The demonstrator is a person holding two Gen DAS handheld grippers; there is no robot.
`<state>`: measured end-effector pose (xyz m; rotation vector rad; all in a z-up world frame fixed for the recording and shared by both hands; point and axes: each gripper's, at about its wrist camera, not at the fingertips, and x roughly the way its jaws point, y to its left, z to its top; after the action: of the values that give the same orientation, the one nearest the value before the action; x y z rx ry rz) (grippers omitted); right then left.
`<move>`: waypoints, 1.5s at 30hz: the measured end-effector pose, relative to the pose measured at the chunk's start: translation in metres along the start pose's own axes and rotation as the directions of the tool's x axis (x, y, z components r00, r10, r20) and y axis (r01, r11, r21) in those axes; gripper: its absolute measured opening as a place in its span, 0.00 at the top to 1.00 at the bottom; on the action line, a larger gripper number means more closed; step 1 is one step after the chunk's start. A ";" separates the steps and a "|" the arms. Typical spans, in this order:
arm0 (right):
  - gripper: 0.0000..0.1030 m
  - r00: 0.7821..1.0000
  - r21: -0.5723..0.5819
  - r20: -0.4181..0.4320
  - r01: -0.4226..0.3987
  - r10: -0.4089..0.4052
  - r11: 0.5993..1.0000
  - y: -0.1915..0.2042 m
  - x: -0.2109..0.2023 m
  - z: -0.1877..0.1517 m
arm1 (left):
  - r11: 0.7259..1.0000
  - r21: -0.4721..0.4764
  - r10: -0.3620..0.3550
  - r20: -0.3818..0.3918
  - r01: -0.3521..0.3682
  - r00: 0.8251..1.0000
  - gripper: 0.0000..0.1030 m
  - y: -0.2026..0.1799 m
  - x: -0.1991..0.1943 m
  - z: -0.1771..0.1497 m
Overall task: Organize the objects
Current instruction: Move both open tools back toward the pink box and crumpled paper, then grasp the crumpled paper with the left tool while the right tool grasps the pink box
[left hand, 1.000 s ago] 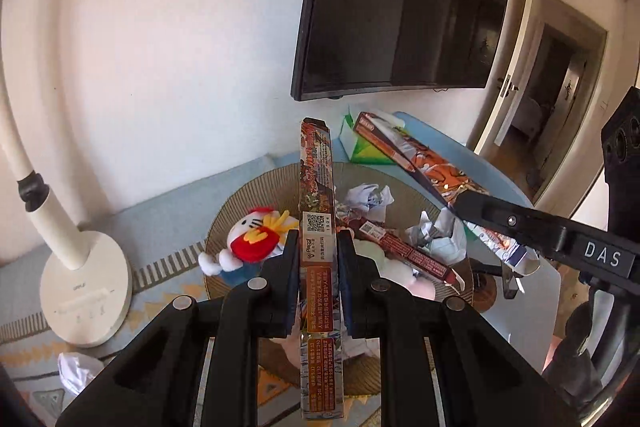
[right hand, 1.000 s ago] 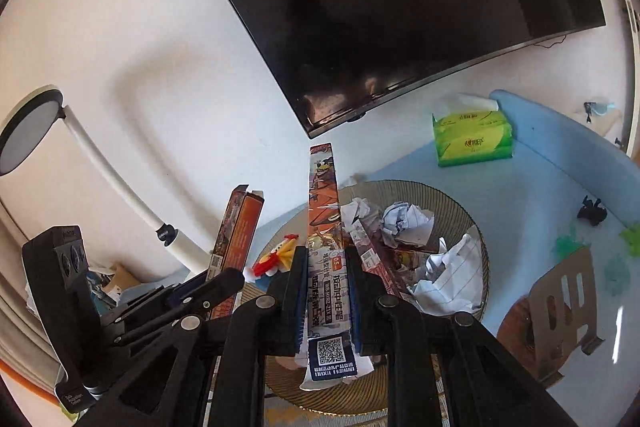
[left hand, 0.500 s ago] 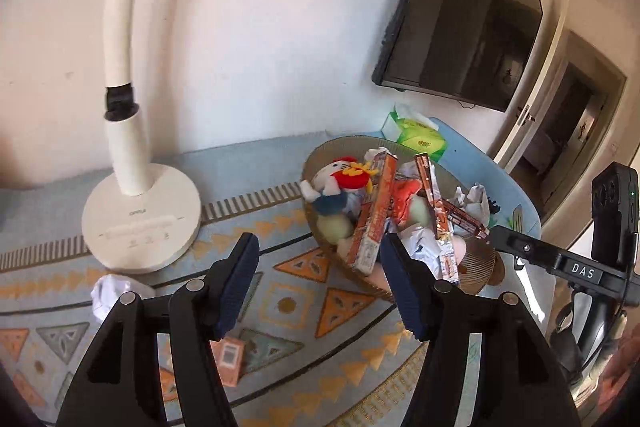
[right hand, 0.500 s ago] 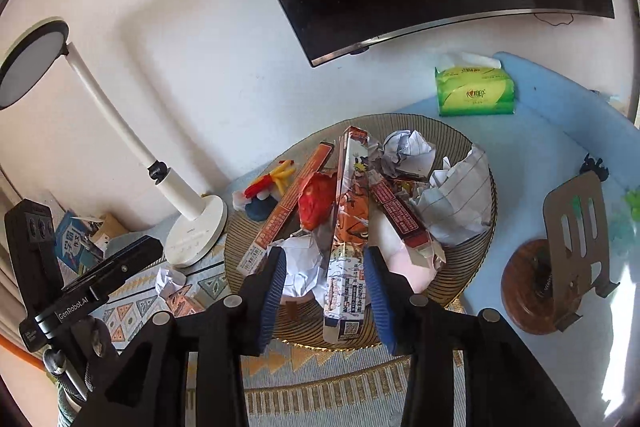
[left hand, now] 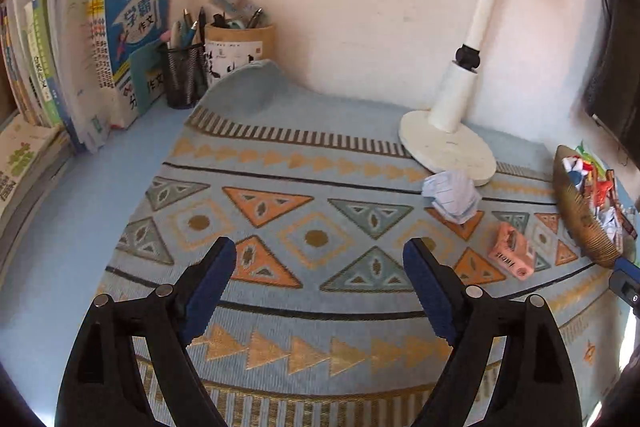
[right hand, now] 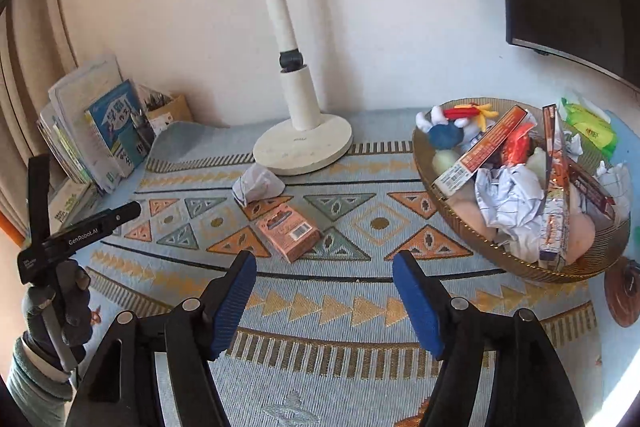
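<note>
Both grippers hover level over the patterned mat (left hand: 320,187), pointing toward the far wall. The left gripper (left hand: 320,291) is spread wide and holds nothing; the right gripper (right hand: 324,297) is likewise wide and holds nothing. A pink box (right hand: 289,227) lies just beyond the right gripper, a crumpled paper (right hand: 258,183) touches the lamp base (right hand: 304,147), and the filled basket (right hand: 560,267) sits at far right.

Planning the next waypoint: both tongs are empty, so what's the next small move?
Probably ease the open right tongs forward onto the pink box. It lies loose on the mat just ahead, outside the basket, with the crumpled paper beyond it.
</note>
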<state>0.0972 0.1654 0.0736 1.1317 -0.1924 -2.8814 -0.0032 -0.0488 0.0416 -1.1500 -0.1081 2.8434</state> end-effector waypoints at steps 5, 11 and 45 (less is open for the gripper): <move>0.33 0.995 -0.044 -0.098 0.029 -0.033 0.999 0.012 0.050 -0.018 | 0.997 0.034 0.070 -0.015 -0.069 0.997 0.18 0.001 0.009 -0.019; 0.32 0.986 -0.044 -0.140 0.086 -0.092 0.995 0.008 0.068 -0.021 | 0.990 0.080 0.119 -0.042 -0.116 0.992 0.18 -0.011 0.018 -0.018; 0.00 0.951 -0.058 -0.273 0.138 -0.148 0.989 -0.007 0.095 -0.012 | 0.974 0.192 -0.064 -0.268 0.118 0.961 0.15 -0.032 0.051 0.014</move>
<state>0.0354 0.1636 -0.0002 1.5838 -0.0451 -2.7864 -0.0485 -0.0122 0.0193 -1.4158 0.1420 2.5240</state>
